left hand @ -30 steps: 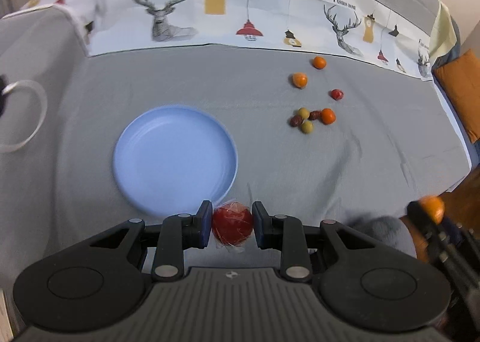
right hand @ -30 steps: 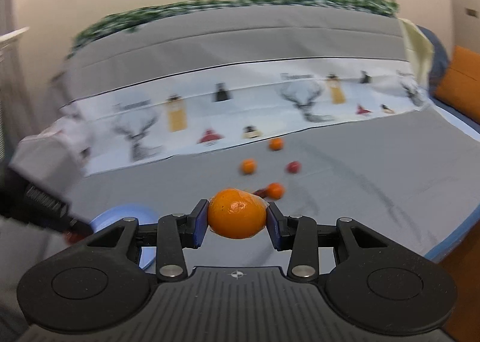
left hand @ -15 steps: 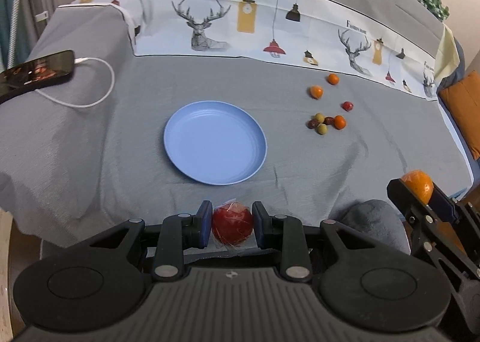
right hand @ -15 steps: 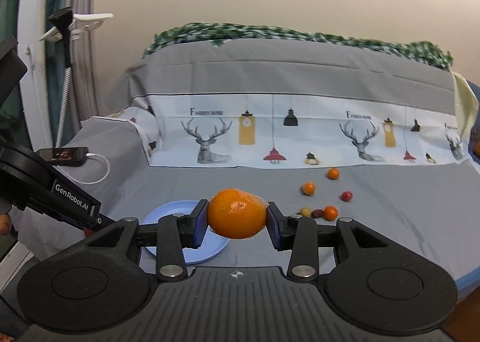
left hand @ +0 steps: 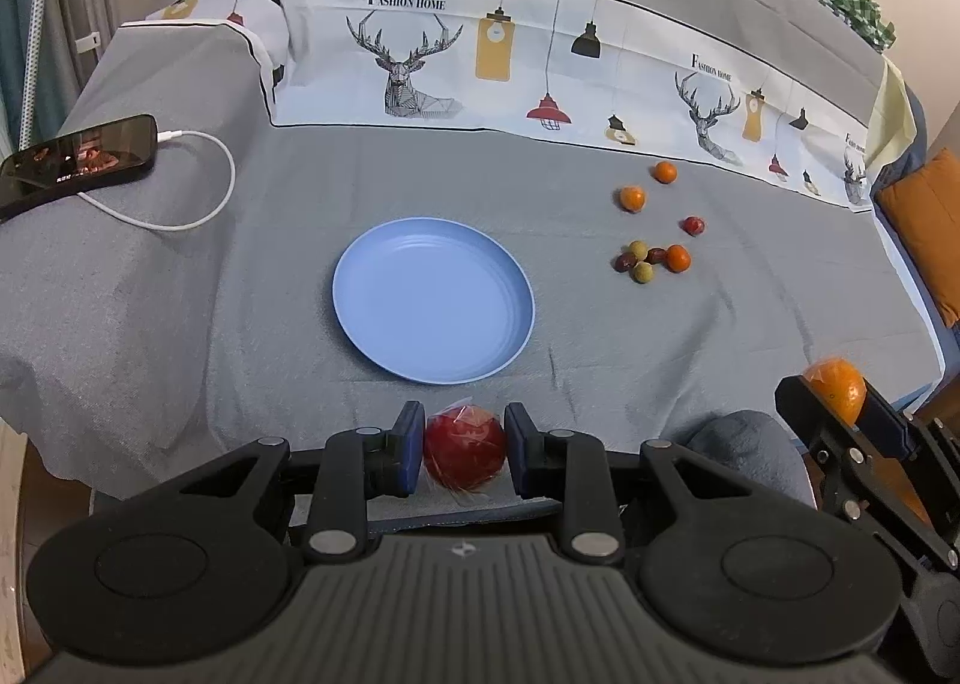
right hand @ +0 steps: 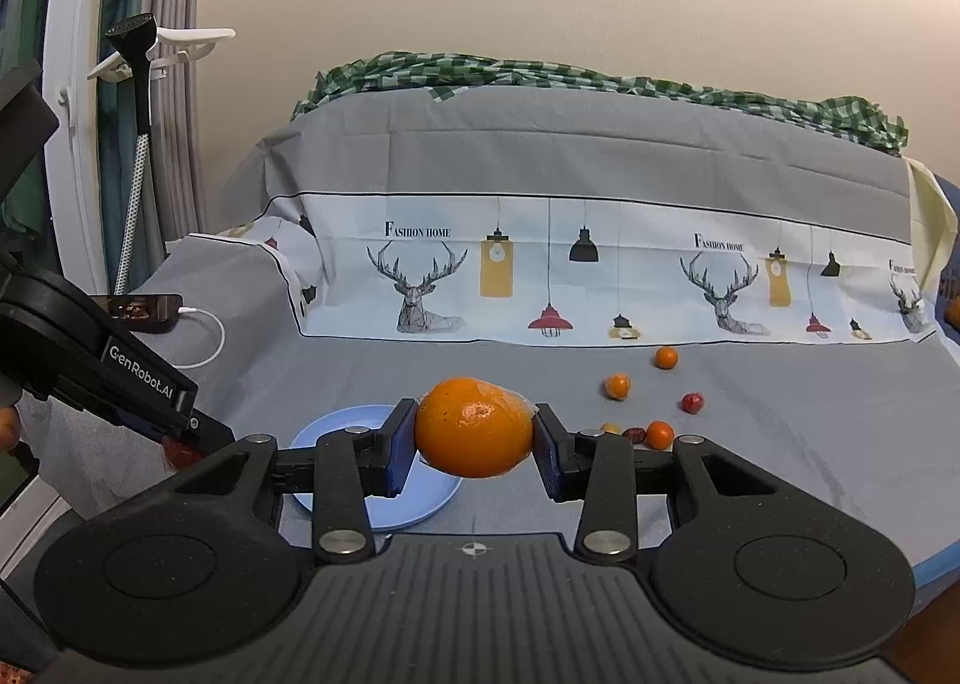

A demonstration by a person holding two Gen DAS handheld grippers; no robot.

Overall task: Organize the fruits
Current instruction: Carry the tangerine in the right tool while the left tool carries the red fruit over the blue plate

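Note:
My left gripper (left hand: 463,449) is shut on a red apple (left hand: 463,453) wrapped in clear film, held near the front edge of the grey cloth, just short of the empty blue plate (left hand: 433,299). My right gripper (right hand: 474,435) is shut on an orange (right hand: 473,426), held above the cloth's front edge; it shows at the right in the left wrist view (left hand: 840,402). The plate (right hand: 336,426) lies behind it to the left. Several small fruits (left hand: 651,258) lie loose on the cloth to the plate's right, also in the right wrist view (right hand: 645,432).
A phone (left hand: 78,159) on a white charging cable (left hand: 198,204) lies at the far left of the cloth. A deer-print cloth (left hand: 540,78) covers the raised back. An orange cushion (left hand: 927,222) sits at the right edge.
Both grippers have pulled back and risen from the cloth, so the plate and fruits look farther off. Each still holds its fruit.

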